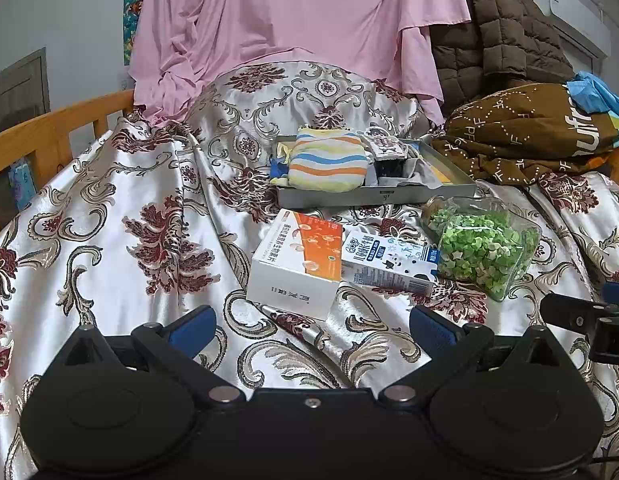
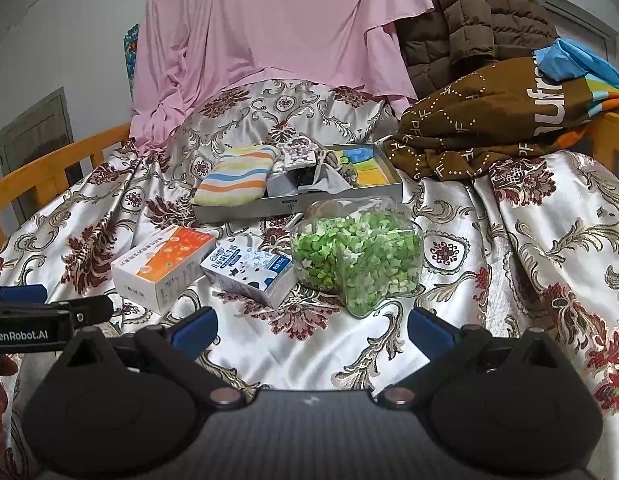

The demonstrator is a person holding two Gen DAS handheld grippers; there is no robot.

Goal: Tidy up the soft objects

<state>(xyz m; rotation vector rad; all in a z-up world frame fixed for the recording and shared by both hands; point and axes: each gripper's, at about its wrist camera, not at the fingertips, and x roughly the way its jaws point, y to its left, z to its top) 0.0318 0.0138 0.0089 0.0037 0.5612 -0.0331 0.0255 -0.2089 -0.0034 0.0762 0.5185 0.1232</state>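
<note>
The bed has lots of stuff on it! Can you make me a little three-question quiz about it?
1. True or false: the striped cloth lies in the grey tray.
2. What fills the clear jar? A) red beads B) green and white paper stars C) coins
3. Fill in: the orange and white box touches the blue and white ____.

Key: 1 true. 2 B. 3 carton. Both the left gripper and right gripper are open and empty.

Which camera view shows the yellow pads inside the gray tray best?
The right wrist view: the yellow pads lie openly in the gray tray. The left wrist view shows only a sliver.
</note>
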